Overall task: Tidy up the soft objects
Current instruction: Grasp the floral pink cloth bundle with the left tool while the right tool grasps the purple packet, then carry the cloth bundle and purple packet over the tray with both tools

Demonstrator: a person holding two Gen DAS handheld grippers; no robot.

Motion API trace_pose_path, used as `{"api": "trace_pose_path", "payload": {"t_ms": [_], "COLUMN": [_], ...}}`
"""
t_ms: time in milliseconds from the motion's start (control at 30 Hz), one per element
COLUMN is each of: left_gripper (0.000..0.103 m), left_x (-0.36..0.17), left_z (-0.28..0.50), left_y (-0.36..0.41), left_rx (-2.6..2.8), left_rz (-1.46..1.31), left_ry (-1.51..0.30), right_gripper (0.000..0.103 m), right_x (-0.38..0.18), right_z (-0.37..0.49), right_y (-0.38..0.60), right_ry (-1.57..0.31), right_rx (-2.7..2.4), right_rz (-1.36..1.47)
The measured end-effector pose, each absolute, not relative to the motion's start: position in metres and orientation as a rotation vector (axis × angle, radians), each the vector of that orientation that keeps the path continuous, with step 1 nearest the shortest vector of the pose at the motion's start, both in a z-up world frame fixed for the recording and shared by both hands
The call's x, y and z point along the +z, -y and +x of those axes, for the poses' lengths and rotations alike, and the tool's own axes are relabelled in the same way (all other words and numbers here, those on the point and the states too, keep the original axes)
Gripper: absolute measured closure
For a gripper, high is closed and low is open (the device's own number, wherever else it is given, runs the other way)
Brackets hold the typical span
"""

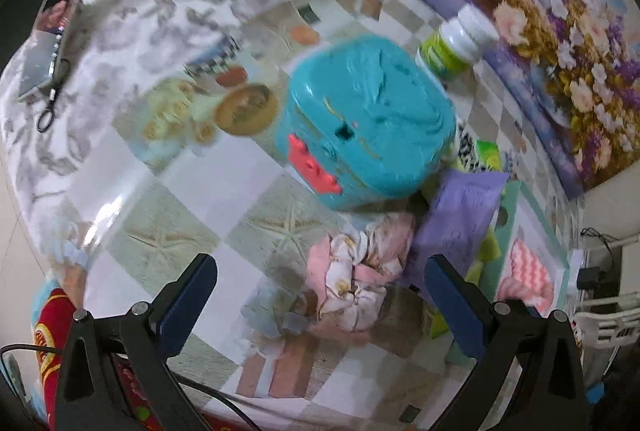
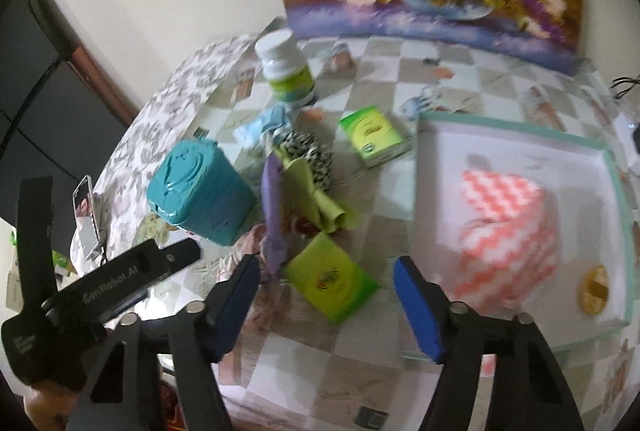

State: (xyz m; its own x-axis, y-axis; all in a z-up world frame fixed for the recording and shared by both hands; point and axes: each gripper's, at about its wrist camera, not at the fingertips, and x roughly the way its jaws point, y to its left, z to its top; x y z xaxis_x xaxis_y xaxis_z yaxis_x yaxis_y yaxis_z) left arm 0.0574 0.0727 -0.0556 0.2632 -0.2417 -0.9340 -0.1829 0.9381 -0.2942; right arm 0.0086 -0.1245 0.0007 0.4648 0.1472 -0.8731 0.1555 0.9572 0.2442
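Both tongs spread, empty: left tongs (image 1: 320,295) over pink floral cloth (image 1: 356,279); right tongs (image 2: 326,299) above table.

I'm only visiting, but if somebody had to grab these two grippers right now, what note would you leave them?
Left gripper: open, empty, over the pink floral cloth.
Right gripper: open, empty, between the pile and the tray.
Done: the pink zigzag cloth lies in the tray.
Left: floral cloth, purple cloth, green cloth, black-and-white scrunchie and a light blue cloth, all heaped beside the teal box.
Hard things there: bottle, green cartons.
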Motion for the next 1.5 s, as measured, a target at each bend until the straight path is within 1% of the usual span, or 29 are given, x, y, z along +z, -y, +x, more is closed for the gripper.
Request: {"api": "trace_pose_path", "payload": {"t_ms": [167,333,367,433,467,500,567,700,733,767,800,833,900,933,1033,1100,1133,1233,1267,1300,1500], "left_gripper": [0.001,0.001,0.002,0.008,0.013,0.016,0.017,0.018,0.019,0.025,0.03,0.031,0.038,0.038,0.046,0.056,0.059,0.07,0.076,0.08,0.087], "left_x": [-0.063,-0.071,-0.072,-0.073,-0.075,-0.076,-0.079,-0.081,-0.083,-0.084,-0.087,-0.089,-0.094,-0.095,-0.095,-0.094,-0.094,-0.094,-0.094,-0.094,-0.088], "left_z": [0.061,0.062,0.062,0.061,0.062,0.061,0.062,0.062,0.062,0.063,0.066,0.067,0.069,0.07,0.076,0.076,0.077,0.079,0.08,0.08,0.083], "left_y": [-0.069,-0.071,-0.071,-0.069,-0.065,-0.063,-0.058,-0.045,-0.041,-0.037,-0.033,-0.03,-0.023,-0.02,-0.008,-0.004,-0.003,-0.001,-0.005,-0.005,-0.013], "left_rx": [-0.047,-0.026,-0.024,-0.033,-0.039,-0.051,-0.064,-0.076,-0.082,-0.082,-0.082,-0.084,-0.09,-0.087,-0.08,-0.073,-0.072,-0.065,-0.066,-0.067,-0.048], "left_rz": [-0.382,-0.399,-0.392,-0.375,-0.364,-0.36,-0.354,-0.307,-0.293,-0.286,-0.267,-0.253,-0.237,-0.227,-0.183,-0.17,-0.172,-0.183,-0.19,-0.203,-0.23], "left_ry": [-1.354,-1.389,-1.392,-1.398,-1.407,-1.418,-1.431,-1.44,-1.447,-1.451,-1.461,-1.47,-1.489,-1.487,-1.473,-1.466,-1.464,-1.459,-1.459,-1.46,-1.44], "right_gripper": [0.05,0.055,0.055,0.055,0.056,0.056,0.062,0.063,0.065,0.069,0.07,0.07,0.07,0.072,0.079,0.082,0.084,0.085,0.087,0.087,0.088], "right_x": [-0.007,-0.009,-0.009,-0.01,-0.011,-0.012,-0.015,-0.024,-0.026,-0.028,-0.03,-0.031,-0.036,-0.04,-0.051,-0.055,-0.056,-0.057,-0.056,-0.056,-0.049], "right_z": [0.022,0.033,0.036,0.041,0.044,0.047,0.051,0.056,0.057,0.057,0.058,0.058,0.059,0.059,0.06,0.06,0.06,0.06,0.06,0.06,0.059], "right_y": [0.123,0.126,0.127,0.128,0.128,0.127,0.127,0.124,0.123,0.121,0.12,0.119,0.116,0.115,0.112,0.11,0.11,0.111,0.111,0.111,0.113], "right_ry": [-1.096,-1.083,-1.081,-1.077,-1.077,-1.078,-1.085,-1.108,-1.115,-1.121,-1.125,-1.13,-1.143,-1.154,-1.181,-1.19,-1.19,-1.186,-1.184,-1.183,-1.164], "right_rx": [0.036,0.06,0.066,0.082,0.089,0.099,0.111,0.13,0.134,0.141,0.146,0.149,0.153,0.154,0.162,0.168,0.171,0.174,0.176,0.178,0.184], "right_rz": [0.346,0.382,0.393,0.417,0.425,0.435,0.447,0.466,0.464,0.463,0.463,0.461,0.452,0.45,0.452,0.458,0.462,0.471,0.472,0.474,0.486]}}
